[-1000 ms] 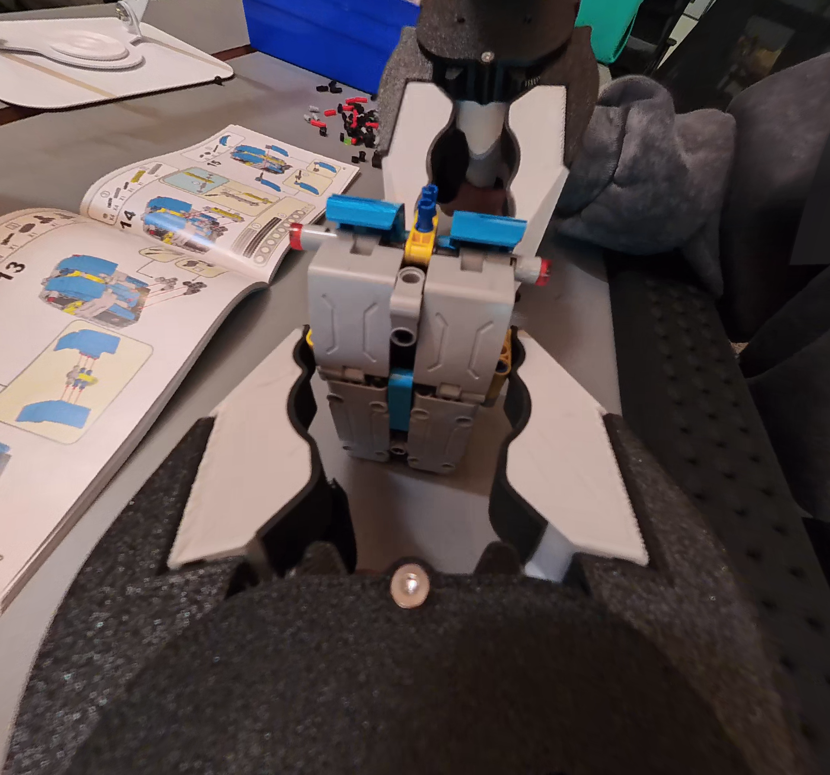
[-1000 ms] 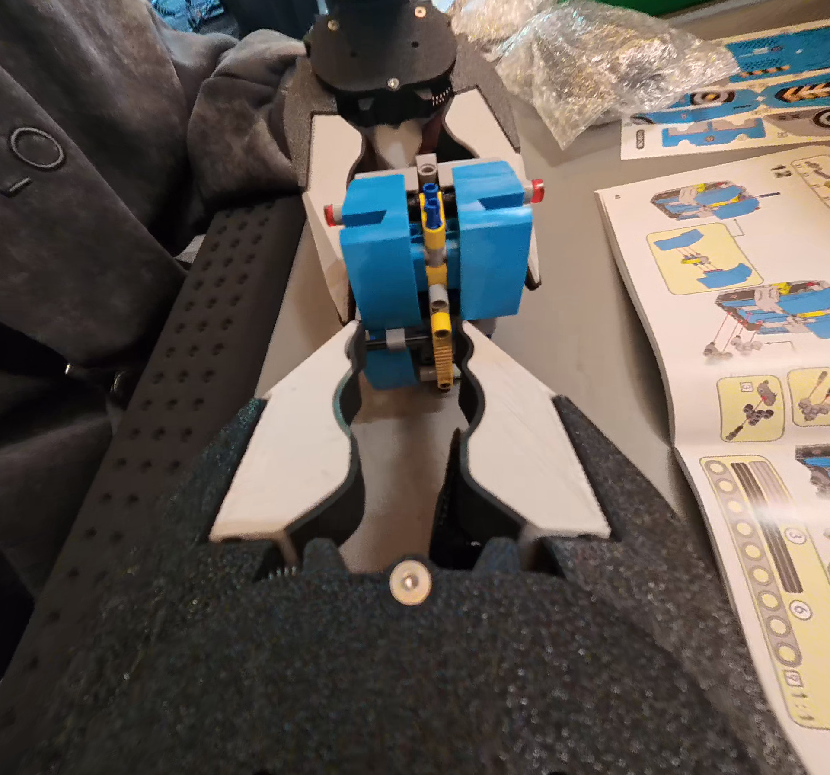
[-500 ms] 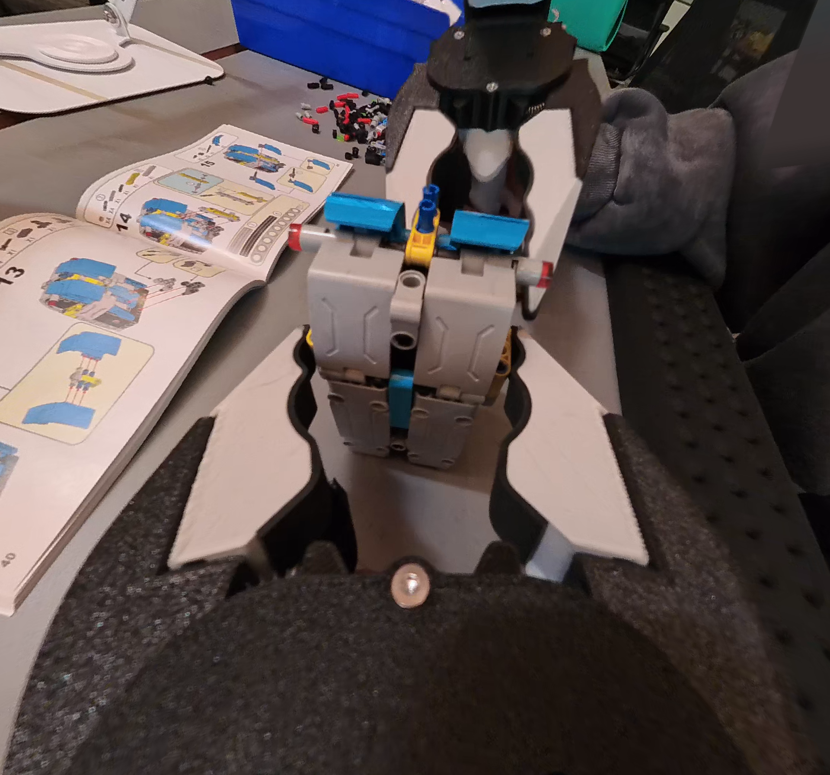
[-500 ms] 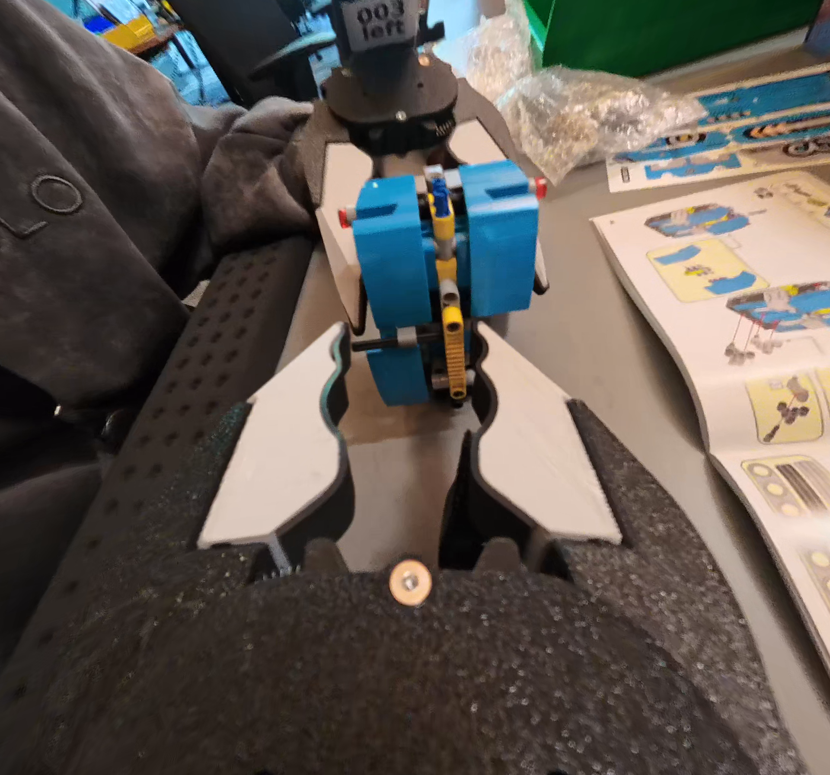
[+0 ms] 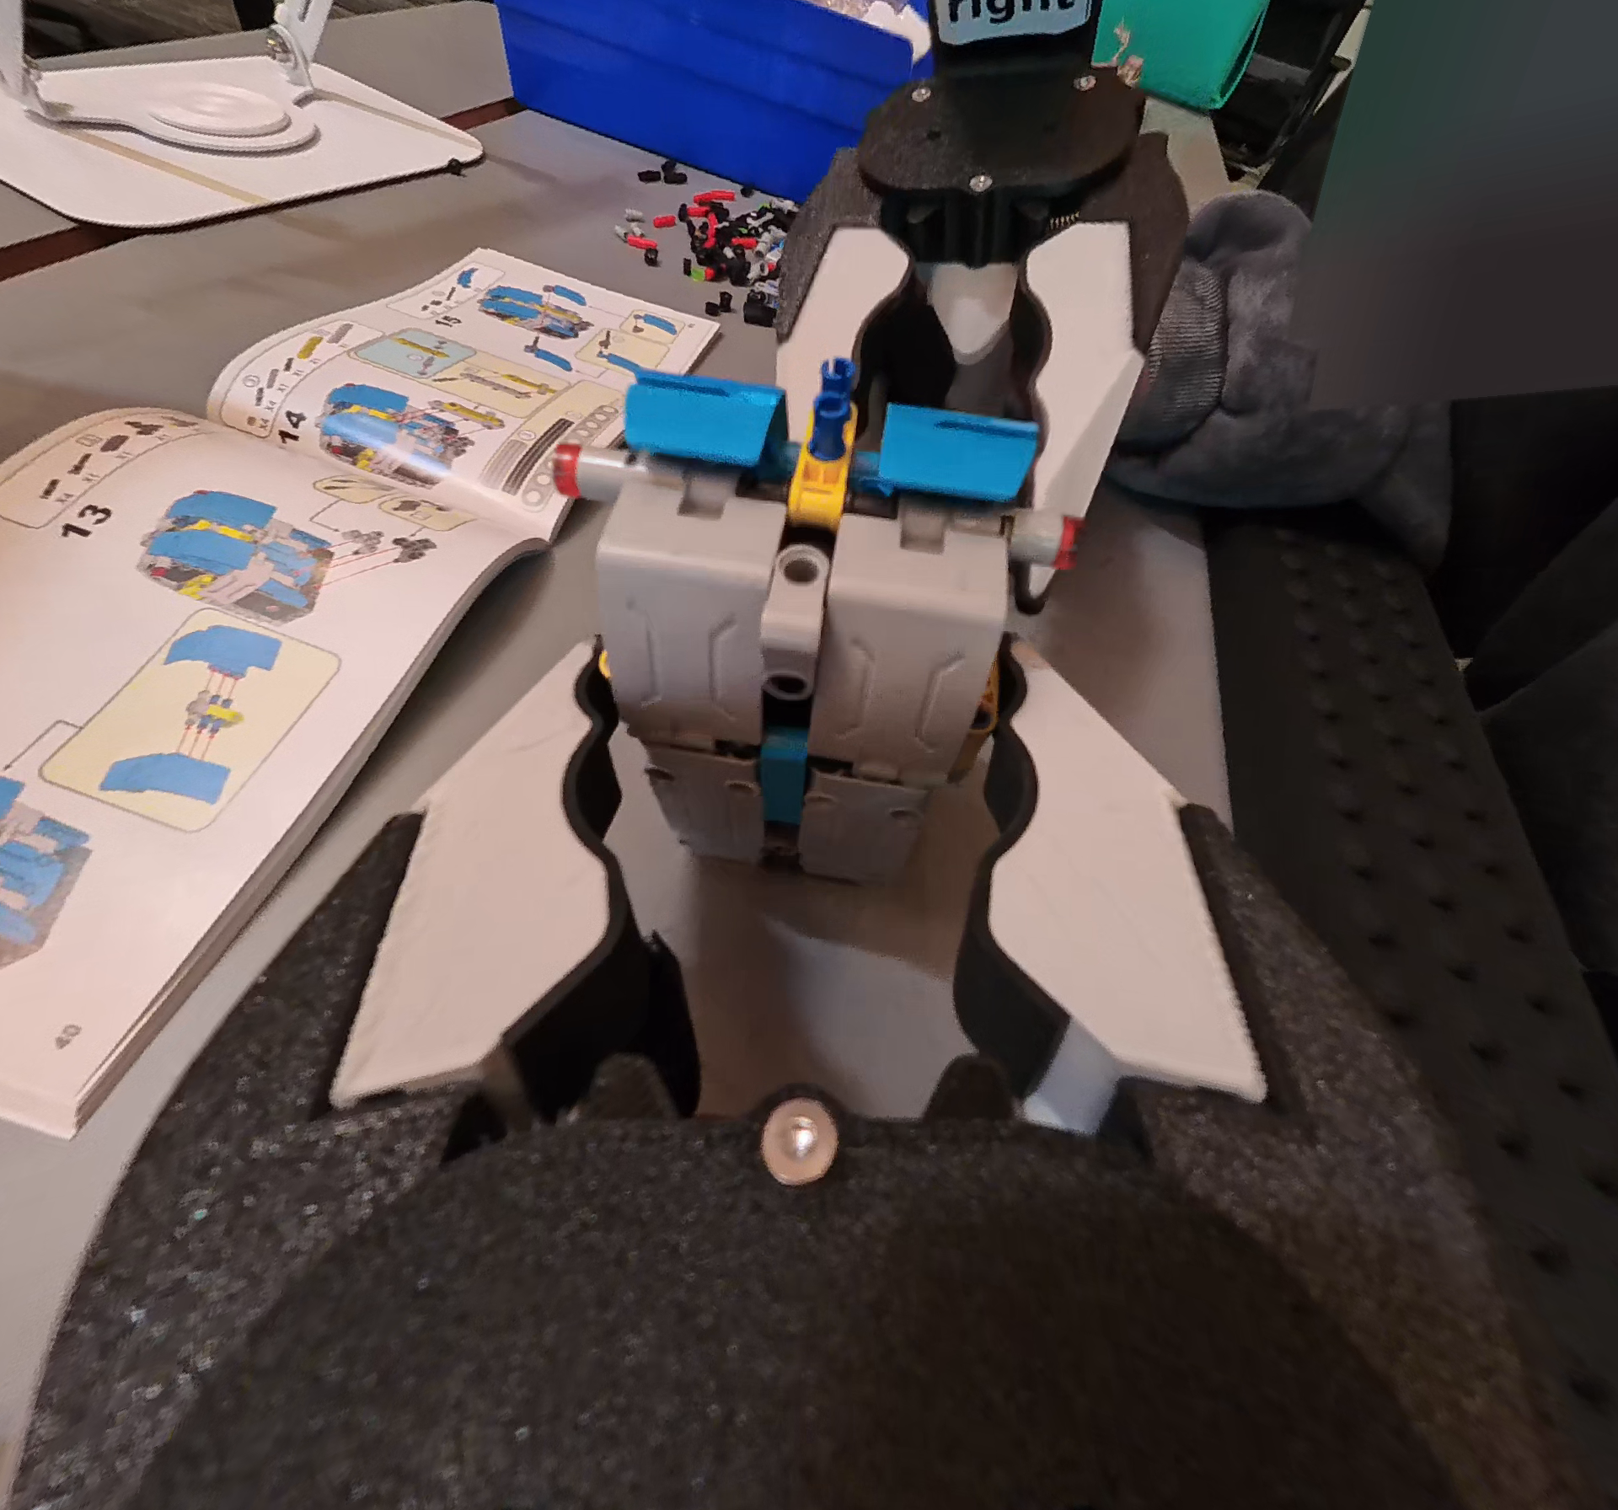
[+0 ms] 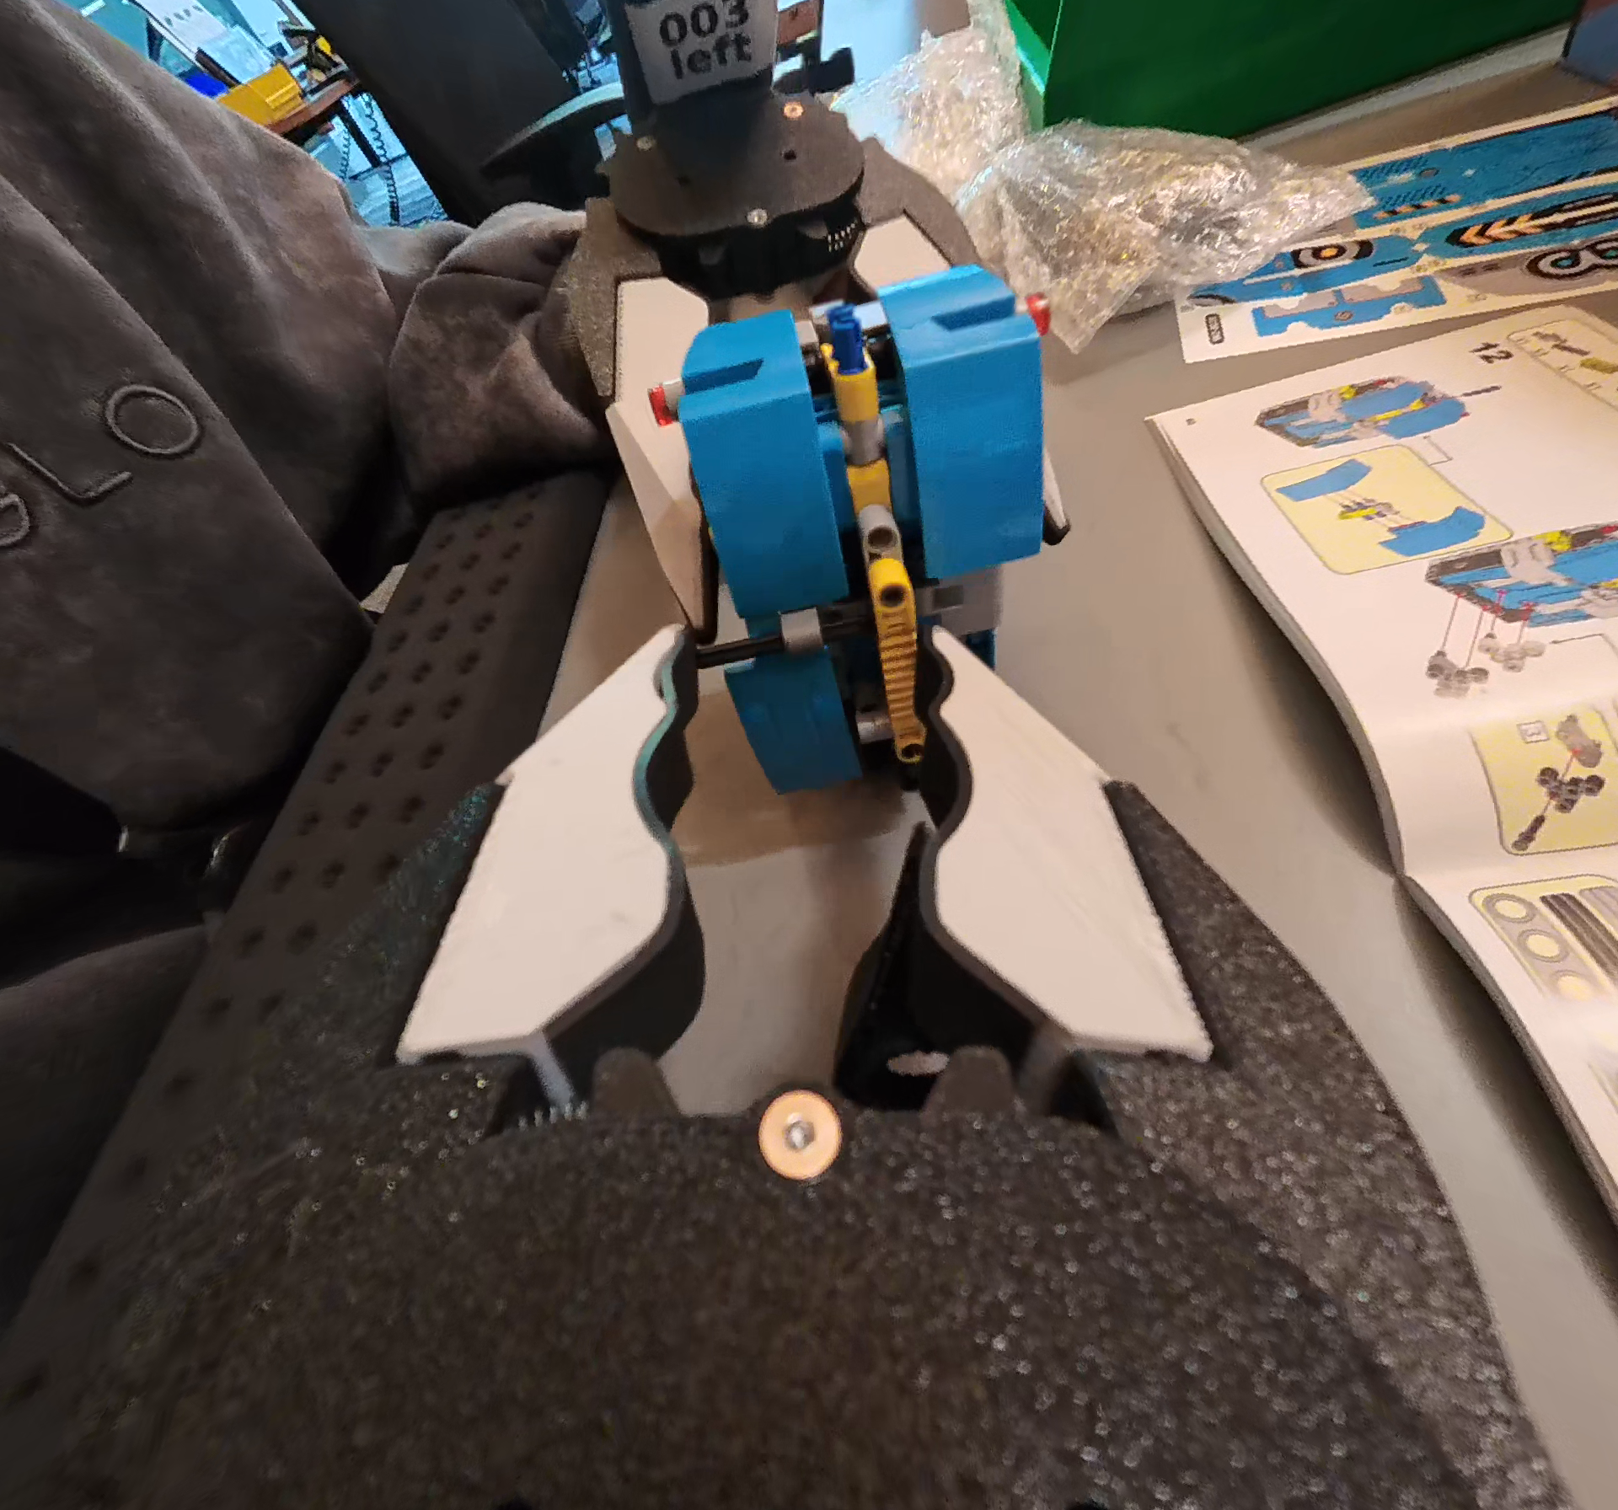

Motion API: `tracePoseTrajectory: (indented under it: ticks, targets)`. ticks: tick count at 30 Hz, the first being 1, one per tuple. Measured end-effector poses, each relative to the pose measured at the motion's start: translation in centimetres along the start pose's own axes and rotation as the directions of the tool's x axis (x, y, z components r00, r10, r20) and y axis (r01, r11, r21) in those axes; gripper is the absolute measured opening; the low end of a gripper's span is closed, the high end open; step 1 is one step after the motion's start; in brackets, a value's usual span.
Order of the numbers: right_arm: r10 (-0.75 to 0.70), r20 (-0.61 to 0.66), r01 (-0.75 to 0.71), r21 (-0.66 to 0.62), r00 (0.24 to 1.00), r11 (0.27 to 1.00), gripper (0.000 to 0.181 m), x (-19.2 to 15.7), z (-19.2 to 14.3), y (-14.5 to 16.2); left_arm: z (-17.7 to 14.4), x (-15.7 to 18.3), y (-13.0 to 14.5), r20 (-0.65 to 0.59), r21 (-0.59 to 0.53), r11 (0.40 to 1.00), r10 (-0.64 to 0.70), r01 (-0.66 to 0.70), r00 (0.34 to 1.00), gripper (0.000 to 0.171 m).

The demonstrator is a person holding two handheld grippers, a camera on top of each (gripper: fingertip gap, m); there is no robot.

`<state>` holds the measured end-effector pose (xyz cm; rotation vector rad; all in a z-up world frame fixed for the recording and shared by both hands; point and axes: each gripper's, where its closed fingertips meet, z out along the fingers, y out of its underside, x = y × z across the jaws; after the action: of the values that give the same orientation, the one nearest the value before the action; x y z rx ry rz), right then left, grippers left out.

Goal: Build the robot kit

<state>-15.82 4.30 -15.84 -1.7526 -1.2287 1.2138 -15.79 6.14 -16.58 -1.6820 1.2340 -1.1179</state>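
A brick model with grey panels [image 5: 700, 619] on one side and blue panels [image 6: 753, 487] on the other is held just above the grey table, between two grippers that face each other. My left gripper [image 5: 801, 680] is shut on the grey end, with both fingertips against its sides. My right gripper [image 6: 810, 662] is shut on the narrow lower blue end, touching a black axle and a yellow beam. The right gripper's white fingers [image 5: 1086, 330] show behind the model in the left wrist view. A left finger [image 6: 648, 452] shows behind it in the right wrist view.
An open instruction booklet [image 5: 263, 592] lies beside the model and also shows in the right wrist view [image 6: 1401, 592]. Farther off are loose small parts [image 5: 718, 234], a blue bin [image 5: 683, 41] and a white lamp base [image 5: 219, 120]. Plastic bags [image 6: 1138, 198], a green bin [image 6: 1313, 6] and a person's grey sleeve [image 6: 131, 417] are nearby. My two grippers' fingertips are within a few centimetres of each other.
The right gripper has tipped up at its rear, bringing its label into the left wrist view. The model leans more in the right wrist view. Both grips are unchanged.
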Motion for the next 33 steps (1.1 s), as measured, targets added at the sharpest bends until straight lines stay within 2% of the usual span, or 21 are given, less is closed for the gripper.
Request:
tracePoseTrajectory:
  ticks: [3, 7, 9, 19, 22, 28, 33]
  targets:
    - [-0.002, 0.006, 0.002, 0.020, 1.000, 1.000, 0.048, -0.10, -0.49, -0.94, 0.01, 0.12, 0.06, -0.018, -0.002, 1.000, -0.024, 0.023, 1.000, 0.086]
    - [-0.042, -0.010, 0.041, -0.035, 0.999, 0.999, 0.048, -0.11, -0.62, -0.45, 0.23, 0.42, 0.11, -0.017, -0.007, 1.000, 0.002, -0.002, 1.000, 0.086]
    - [-0.049, -0.014, 0.048, -0.049, 0.999, 0.998, 0.039, -0.12, -0.65, -0.33, 0.31, 0.75, 0.28, -0.020, -0.018, 0.999, 0.028, -0.028, 0.999, 0.086]
    - [-0.048, -0.011, 0.047, -0.039, 0.999, 0.998, 0.035, 0.08, -0.56, -0.38, 0.27, 0.76, 0.23, -0.028, -0.014, 1.000, 0.019, -0.019, 0.999, 0.085]
    - [-0.067, -0.006, 0.067, -0.048, 0.998, 0.997, 0.036, -0.05, -0.58, -0.23, 0.28, 0.85, 0.29, -0.031, -0.018, 0.999, 0.031, -0.032, 0.999, 0.085]
    - [-0.046, 0.025, 0.046, 0.020, 0.999, 0.999, 0.039, -0.03, -0.67, -0.23, -0.12, 0.70, 0.41, -0.076, -0.027, 0.999, 0.029, -0.031, 0.997, 0.086]
    - [-0.078, 0.008, 0.078, 0.017, 0.997, 0.997, 0.051, -0.27, -0.34, -0.32, -0.34, 0.73, 0.52, -0.099, -0.032, 0.999, 0.034, -0.038, 0.995, 0.086]
